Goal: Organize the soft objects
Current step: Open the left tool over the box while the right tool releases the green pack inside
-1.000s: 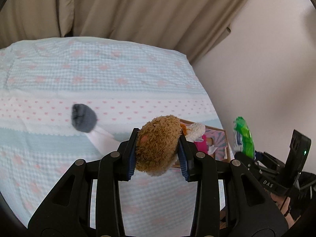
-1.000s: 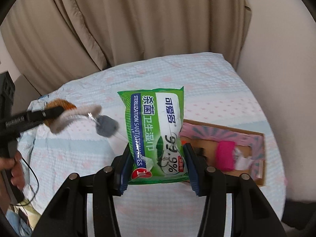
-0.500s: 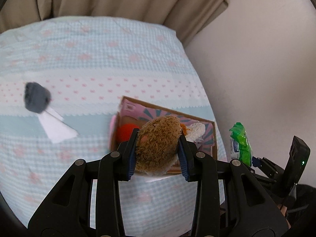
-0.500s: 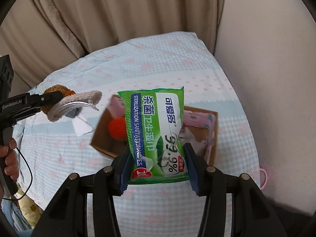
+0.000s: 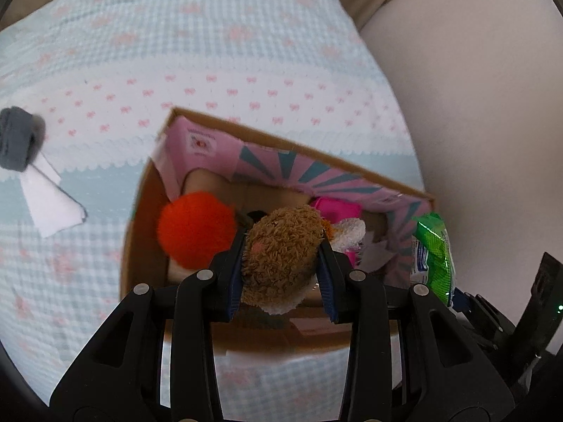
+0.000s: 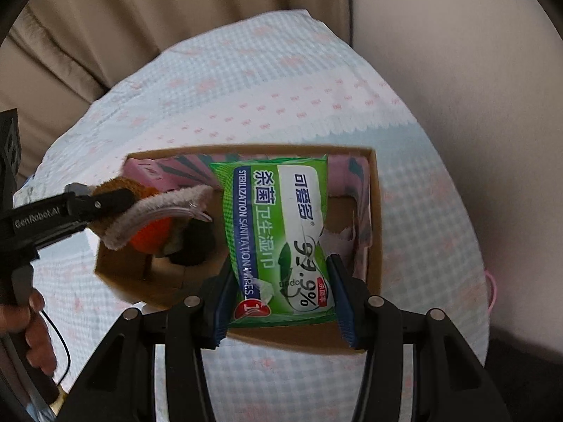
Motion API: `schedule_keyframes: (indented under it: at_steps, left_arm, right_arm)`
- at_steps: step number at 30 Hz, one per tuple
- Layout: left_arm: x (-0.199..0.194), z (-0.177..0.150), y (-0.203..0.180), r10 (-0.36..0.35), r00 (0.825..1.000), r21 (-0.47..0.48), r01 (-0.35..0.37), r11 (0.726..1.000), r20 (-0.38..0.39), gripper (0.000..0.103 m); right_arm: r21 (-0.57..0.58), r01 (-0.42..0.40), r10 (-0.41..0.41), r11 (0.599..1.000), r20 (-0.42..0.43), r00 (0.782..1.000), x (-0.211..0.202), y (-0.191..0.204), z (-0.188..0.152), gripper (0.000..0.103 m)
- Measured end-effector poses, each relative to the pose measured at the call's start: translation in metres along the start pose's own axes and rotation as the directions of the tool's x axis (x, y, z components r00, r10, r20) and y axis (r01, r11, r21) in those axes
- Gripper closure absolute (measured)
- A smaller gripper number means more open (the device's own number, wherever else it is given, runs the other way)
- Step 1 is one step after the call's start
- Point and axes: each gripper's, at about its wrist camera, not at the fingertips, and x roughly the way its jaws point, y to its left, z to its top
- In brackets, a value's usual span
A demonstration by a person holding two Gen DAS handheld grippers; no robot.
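Looking from left to right across the bed (image 5: 246, 52), you have a grey rolled sock (image 5: 17, 142) lying at the far left on the checked cover, touching a white piece of paper (image 5: 49, 197) beside it. Next comes the cardboard box (image 5: 137, 218), open at the top with pink printed flaps folded inward. Inside it, at the left, sits an orange fluffy ball (image 5: 195, 228), and further right a bright pink item (image 5: 337, 209) with some white scraps.

Your left gripper (image 5: 281, 263) is clenched on a brown plush toy (image 5: 281, 246), both pads pressed into its sides, and it hangs over the open box just right of the orange ball. From the right wrist view the toy's pale fuzzy edge (image 6: 155, 214) juts out over the box's left half.

Your right gripper (image 6: 281, 299) is grasping a green pack of wet wipes (image 6: 278, 239) by its lower end, label up, held over the middle of the box (image 6: 374, 211) with its top edge reaching toward the far wall. In the left wrist view that pack (image 5: 432, 253) shows edge-on at the box's right side.
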Motion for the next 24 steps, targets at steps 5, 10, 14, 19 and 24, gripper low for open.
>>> schedule_keyframes:
  at_steps: [5, 10, 14, 19, 24]
  left_arm:
    - [0.021, 0.002, -0.006, 0.027, 0.999, 0.03, -0.026, 0.999, -0.031, 0.07]
    - [0.019, 0.013, -0.016, 0.053, 0.998, 0.065, -0.051, 0.997, -0.025, 0.044]
    - [0.006, 0.02, -0.021, 0.073, 0.997, 0.088, -0.074, 0.993, 0.015, 0.0]
    - [-0.01, 0.019, -0.017, 0.1, 0.995, 0.12, -0.101, 0.988, 0.018, 0.0]
    - [-0.022, 0.016, -0.01, 0.103, 0.995, 0.114, -0.104, 0.988, 0.016, 0.0]
  right_arm:
    - [0.033, 0.009, -0.007, 0.999, -0.036, 0.999, 0.019, -0.003, 0.0, 0.057]
    - [0.065, 0.025, -0.021, 0.998, -0.056, 0.998, 0.026, -0.009, 0.003, 0.055]
    - [0.069, -0.009, 0.012, 0.998, -0.035, 0.999, 0.028, -0.006, 0.004, 0.003]
    - [0.038, -0.024, 0.025, 0.999, -0.017, 1.0, 0.021, 0.004, -0.005, 0.0]
    - [0.019, -0.035, 0.035, 0.999, 0.002, 0.999, 0.016, 0.01, -0.006, 0.0]
